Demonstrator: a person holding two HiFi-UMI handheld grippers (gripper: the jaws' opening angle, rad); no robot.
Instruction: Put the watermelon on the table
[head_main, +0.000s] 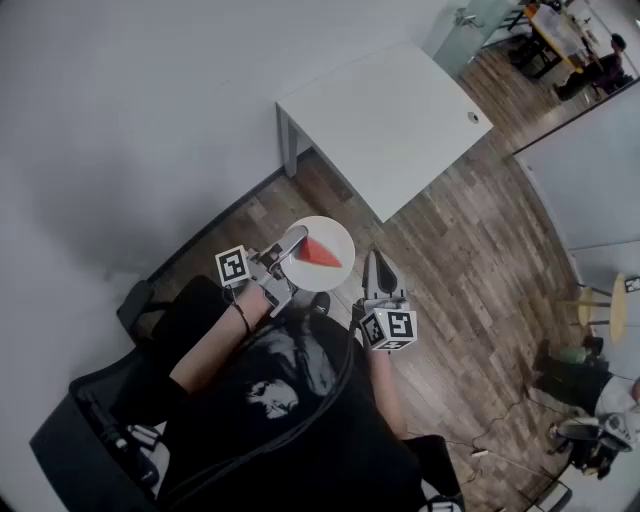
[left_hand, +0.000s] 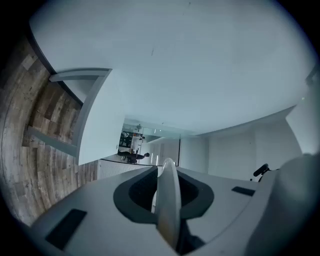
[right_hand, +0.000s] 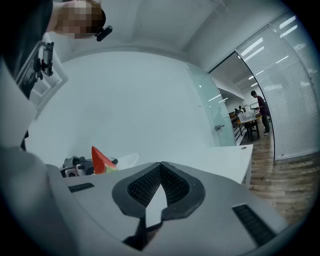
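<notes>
A red watermelon slice (head_main: 322, 254) lies on a round white plate (head_main: 335, 234) held in the air in front of the person. My left gripper (head_main: 294, 243) is shut on the plate's left rim, and the plate's edge (left_hand: 167, 200) stands on end between its jaws in the left gripper view. My right gripper (head_main: 377, 264) hangs just right of the plate, shut with nothing in it. The right gripper view shows the watermelon slice (right_hand: 100, 160) and plate (right_hand: 128, 160) to its left. The white table (head_main: 385, 120) stands ahead, bare apart from a small cable hole.
A pale wall runs along the left, behind the table (right_hand: 225, 155). The floor (head_main: 470, 260) is wood. A black chair (head_main: 90, 410) sits at the lower left. A small round stand (head_main: 612, 300) and cables lie at the right. People sit at a far desk (head_main: 560, 30).
</notes>
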